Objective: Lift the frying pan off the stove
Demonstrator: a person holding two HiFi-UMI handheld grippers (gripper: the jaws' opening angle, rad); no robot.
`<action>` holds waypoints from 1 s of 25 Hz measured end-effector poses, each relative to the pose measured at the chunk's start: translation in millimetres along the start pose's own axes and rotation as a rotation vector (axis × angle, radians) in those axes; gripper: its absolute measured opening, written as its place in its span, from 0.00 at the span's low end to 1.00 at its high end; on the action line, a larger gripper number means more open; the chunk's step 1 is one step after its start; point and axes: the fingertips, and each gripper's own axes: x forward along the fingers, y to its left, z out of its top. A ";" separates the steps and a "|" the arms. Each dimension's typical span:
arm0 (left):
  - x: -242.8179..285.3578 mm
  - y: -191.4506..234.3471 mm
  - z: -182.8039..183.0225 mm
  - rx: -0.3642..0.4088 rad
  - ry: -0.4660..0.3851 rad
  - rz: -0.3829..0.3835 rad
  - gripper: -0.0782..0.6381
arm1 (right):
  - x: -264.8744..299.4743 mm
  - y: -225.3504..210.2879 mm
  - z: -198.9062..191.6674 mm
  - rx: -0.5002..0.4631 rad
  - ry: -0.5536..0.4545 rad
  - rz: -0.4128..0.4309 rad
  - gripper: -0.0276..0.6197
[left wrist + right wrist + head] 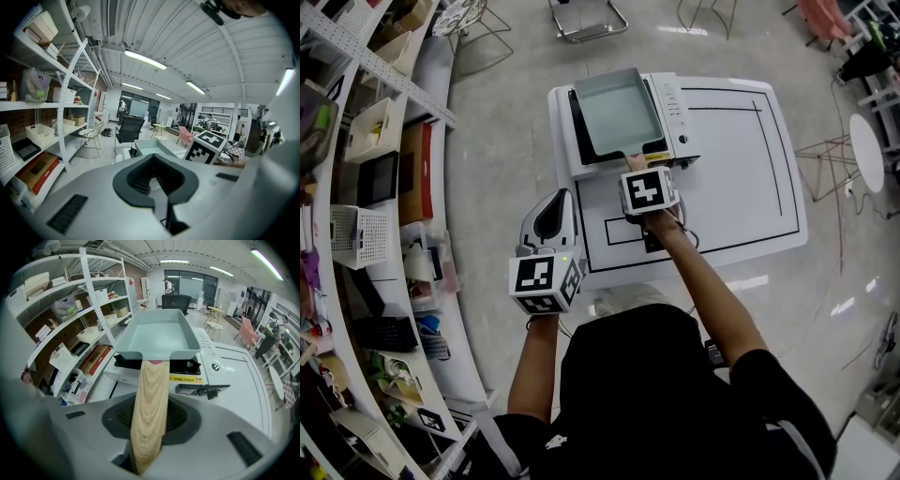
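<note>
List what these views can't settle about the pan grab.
- Head view: the right gripper's marker cube covers its jaws and most of the pale wooden handle.
- Right gripper view: the grey-blue square frying pan's front wall hides its underside; contact with the black-topped white stove can't be told.
- Yellow stove label: print too small.
- Left gripper view: the left gripper's body blocks the handle.
</note>
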 end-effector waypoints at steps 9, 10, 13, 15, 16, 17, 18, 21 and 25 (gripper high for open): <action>-3.2 3.6 -1.3 -0.005 -0.004 0.015 0.12 | -6.5 -4.2 -8.6 0.026 0.004 -0.006 0.18; -3.2 2.9 -1.2 -0.004 -0.004 0.013 0.12 | -8.1 -3.8 -7.1 0.028 -0.005 -0.001 0.19; -3.3 -0.7 -1.3 -0.004 -0.008 0.007 0.12 | -14.0 -3.9 -10.9 0.044 -0.002 0.006 0.18; -3.4 -3.7 -0.9 0.000 -0.012 0.001 0.12 | -17.7 -3.2 -11.3 0.043 -0.014 0.015 0.18; -3.9 -5.2 -0.5 0.001 -0.014 -0.003 0.12 | -19.4 -1.2 -10.7 0.046 -0.025 0.029 0.18; -4.7 -6.5 0.0 0.003 -0.016 -0.006 0.12 | -21.2 1.3 -10.4 0.052 -0.035 0.044 0.18; -6.0 -7.8 0.4 0.004 -0.019 -0.010 0.12 | -23.4 2.9 -11.2 0.057 -0.041 0.051 0.18; -12.1 -11.4 1.3 0.005 -0.027 -0.016 0.12 | -31.2 7.5 -14.3 0.063 -0.057 0.064 0.18; -25.0 -19.3 0.4 0.017 -0.035 -0.029 0.12 | -46.0 2.4 -26.1 0.056 -0.067 0.024 0.18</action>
